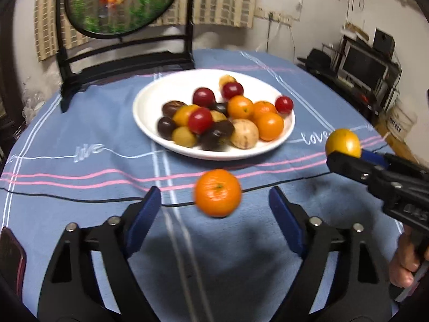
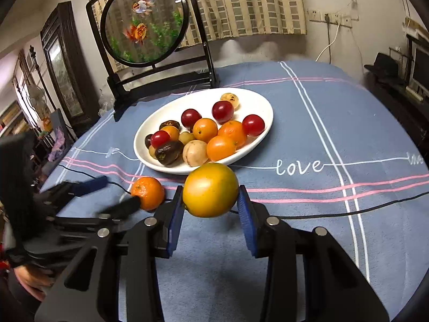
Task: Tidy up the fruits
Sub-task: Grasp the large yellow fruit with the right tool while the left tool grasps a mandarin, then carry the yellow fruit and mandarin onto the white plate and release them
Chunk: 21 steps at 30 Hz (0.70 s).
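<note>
A white plate point(image 1: 150, 123) holds several small fruits: orange, red, dark brown and tan; it also shows in the right wrist view point(image 2: 257, 102). A mandarin point(image 1: 217, 192) lies on the blue tablecloth in front of the plate, between and just beyond the tips of my left gripper point(image 1: 214, 209), which is open and not touching it. The mandarin also shows in the right wrist view point(image 2: 148, 193). My right gripper point(image 2: 211, 209) is shut on a yellow-orange fruit point(image 2: 210, 190) and holds it above the cloth near the plate's front rim. That fruit shows in the left wrist view point(image 1: 343, 142).
A black stand with a round goldfish panel point(image 2: 146, 21) stands behind the plate. A thin black cable point(image 2: 335, 213) runs across the cloth in front of the plate. A dark phone point(image 1: 10, 257) lies at the left edge. Shelves with electronics point(image 1: 362, 64) stand at the right.
</note>
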### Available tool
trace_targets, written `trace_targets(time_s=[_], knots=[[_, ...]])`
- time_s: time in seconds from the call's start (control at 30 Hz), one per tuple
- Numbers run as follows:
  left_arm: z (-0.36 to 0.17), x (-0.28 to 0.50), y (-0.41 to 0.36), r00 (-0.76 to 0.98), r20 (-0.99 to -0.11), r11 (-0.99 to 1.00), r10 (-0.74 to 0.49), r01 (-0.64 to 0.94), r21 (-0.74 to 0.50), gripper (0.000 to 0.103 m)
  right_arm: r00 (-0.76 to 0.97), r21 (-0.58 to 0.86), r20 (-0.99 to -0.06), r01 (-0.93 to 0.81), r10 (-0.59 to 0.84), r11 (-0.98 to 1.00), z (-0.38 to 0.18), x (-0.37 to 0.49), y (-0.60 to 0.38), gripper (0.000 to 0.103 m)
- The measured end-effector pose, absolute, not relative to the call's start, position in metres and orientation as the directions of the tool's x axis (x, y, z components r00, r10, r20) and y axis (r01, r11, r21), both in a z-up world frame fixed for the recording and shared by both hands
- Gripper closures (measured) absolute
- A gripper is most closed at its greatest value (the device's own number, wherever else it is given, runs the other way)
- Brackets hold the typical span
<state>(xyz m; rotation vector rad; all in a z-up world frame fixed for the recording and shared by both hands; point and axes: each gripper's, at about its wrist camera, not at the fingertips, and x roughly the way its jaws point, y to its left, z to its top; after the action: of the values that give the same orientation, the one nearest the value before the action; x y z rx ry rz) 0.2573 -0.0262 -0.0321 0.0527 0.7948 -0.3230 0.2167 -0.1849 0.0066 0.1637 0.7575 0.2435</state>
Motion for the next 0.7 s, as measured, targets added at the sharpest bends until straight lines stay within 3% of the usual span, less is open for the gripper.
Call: trace_targets(time_s=[0.3,0.5,0.7], knots=[[-0.053,0.277,-0.04,0.619,-0.76,0.963,-0.197,0.266,-0.033,0.035,0.697,0.253,-0.652,-0.171,0.298,0.952,0.011,0.215,-0.185,0.063],[-0.06,0.282,-0.043,0.599,-0.778,0.965,-0.19,0.26,-0.036,0.056,0.694,0.253,-0.655,-0.171,0.298,0.952,0.011,0.216,-0.184,0.063],[-0.061,0.28,-0.044,0.604,-0.775,0.967,-0.186,0.251,-0.036,0.056,0.693,0.249,-0.66,-0.164,0.291,0.954,0.009,0.217,-0.186,0.063]])
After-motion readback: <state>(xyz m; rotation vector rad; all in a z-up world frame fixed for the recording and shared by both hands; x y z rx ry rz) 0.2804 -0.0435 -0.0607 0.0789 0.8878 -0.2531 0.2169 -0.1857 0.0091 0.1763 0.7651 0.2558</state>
